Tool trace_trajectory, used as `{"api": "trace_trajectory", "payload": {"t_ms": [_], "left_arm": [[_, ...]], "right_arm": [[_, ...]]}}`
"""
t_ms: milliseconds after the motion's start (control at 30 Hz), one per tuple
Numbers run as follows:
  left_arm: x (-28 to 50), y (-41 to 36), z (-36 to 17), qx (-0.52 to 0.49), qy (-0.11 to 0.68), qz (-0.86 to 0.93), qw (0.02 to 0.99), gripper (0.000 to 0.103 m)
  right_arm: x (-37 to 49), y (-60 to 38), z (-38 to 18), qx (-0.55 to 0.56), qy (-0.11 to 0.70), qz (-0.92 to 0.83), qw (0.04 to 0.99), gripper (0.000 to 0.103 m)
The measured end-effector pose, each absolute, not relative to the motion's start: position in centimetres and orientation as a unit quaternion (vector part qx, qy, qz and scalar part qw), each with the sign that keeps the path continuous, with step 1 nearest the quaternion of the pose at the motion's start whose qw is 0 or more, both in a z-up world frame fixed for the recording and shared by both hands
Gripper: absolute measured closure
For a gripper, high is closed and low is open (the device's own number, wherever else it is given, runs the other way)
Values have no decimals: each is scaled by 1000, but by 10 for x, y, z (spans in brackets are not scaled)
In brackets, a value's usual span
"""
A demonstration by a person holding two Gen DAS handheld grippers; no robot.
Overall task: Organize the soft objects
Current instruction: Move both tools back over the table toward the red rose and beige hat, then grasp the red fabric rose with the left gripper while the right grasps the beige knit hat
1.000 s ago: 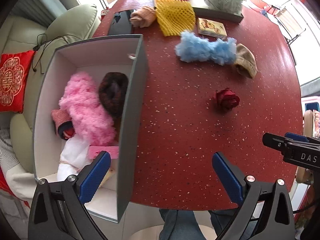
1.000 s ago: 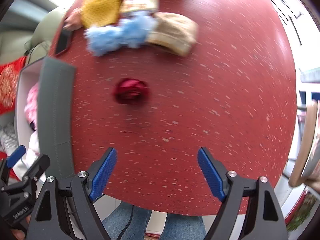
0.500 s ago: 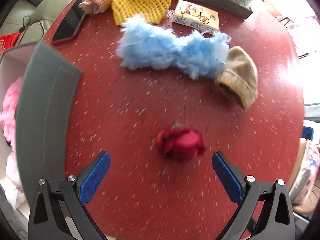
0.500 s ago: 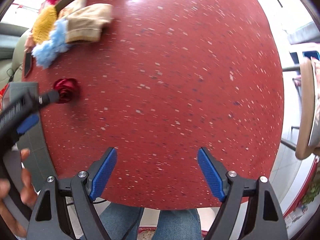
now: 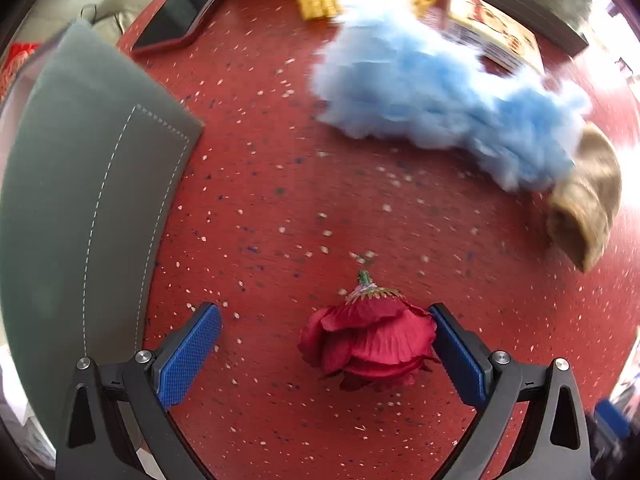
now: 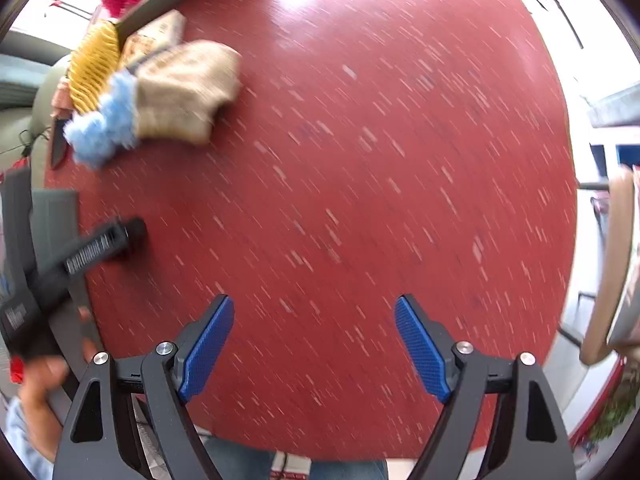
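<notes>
Speckled red table carries the soft objects. I hold my left tool pointing down with its jaws wide; the red fabric rose lies between them, against the right-hand pad. The blue fluffy piece and tan sock lie beyond. My right tool hangs wide and empty over bare table
</notes>
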State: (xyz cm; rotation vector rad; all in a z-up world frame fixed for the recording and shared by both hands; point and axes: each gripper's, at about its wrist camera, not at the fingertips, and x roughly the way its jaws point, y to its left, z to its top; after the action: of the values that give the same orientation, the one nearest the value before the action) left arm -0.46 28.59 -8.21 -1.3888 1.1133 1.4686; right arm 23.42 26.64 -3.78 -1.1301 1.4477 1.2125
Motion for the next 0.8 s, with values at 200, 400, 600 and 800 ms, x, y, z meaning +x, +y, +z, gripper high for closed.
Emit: {"api": "trace_trajectory", "payload": {"t_ms": [200, 400, 600, 800], "left_arm": [[-14, 291, -87, -564, 432, 570, 413, 0], [-25, 293, -92, -568, 429, 568, 414, 0], [-28, 289, -98, -569, 427, 567, 415, 0], [-29, 286, -93, -567, 424, 571, 416, 0]], "right_arm": [[198, 335, -39, -463, 547, 537, 444, 18], [174, 383, -54, -455, 533, 556, 446, 18], [172, 410, -75, -422, 562, 543, 460, 18], [157, 427, -72, -414, 543, 575, 451, 42]]}}
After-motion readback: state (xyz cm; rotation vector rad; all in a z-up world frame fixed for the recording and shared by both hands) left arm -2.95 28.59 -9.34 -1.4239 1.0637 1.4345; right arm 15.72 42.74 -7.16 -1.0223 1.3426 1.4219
